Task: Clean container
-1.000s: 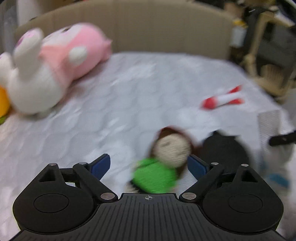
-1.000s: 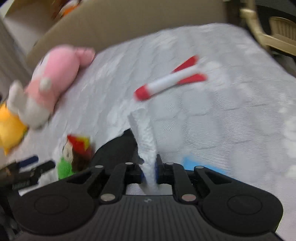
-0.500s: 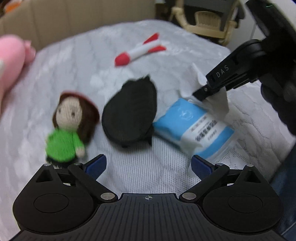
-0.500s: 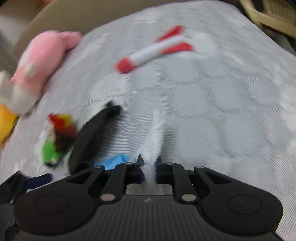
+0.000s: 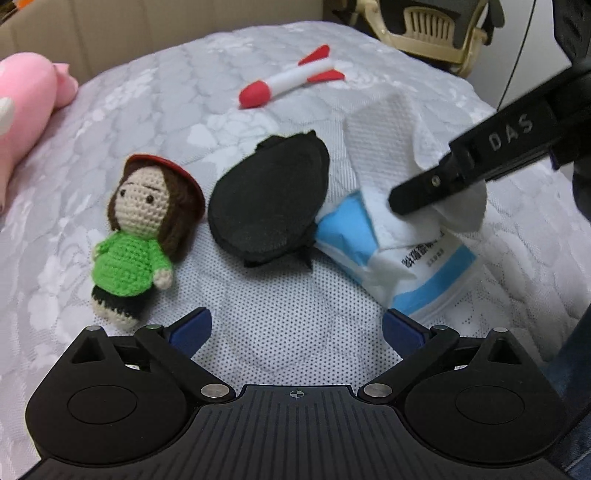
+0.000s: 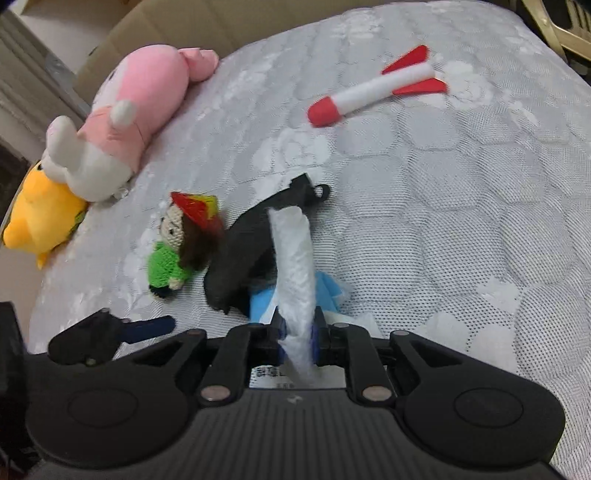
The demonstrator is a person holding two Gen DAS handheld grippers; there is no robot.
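Note:
A black oval case (image 5: 269, 201) lies on the grey mattress, also in the right wrist view (image 6: 243, 254). Beside it lies a blue-and-white wipe pack (image 5: 406, 258). My right gripper (image 6: 297, 332) is shut on a white wipe (image 6: 293, 266), which stands up from the pack; in the left wrist view the wipe (image 5: 384, 147) hangs from its black finger (image 5: 461, 170). My left gripper (image 5: 295, 326) is open and empty, low over the mattress just in front of the case.
A crochet doll in green (image 5: 142, 229) lies left of the case. A red-and-white foam rocket (image 5: 291, 81) lies beyond it. A pink plush (image 6: 136, 107) and a yellow plush (image 6: 40, 214) lie at the left. A chair (image 5: 432, 29) stands past the bed.
My left gripper has swung right, from the doll to face the case and pack. My right gripper has drawn the wipe further up out of the pack.

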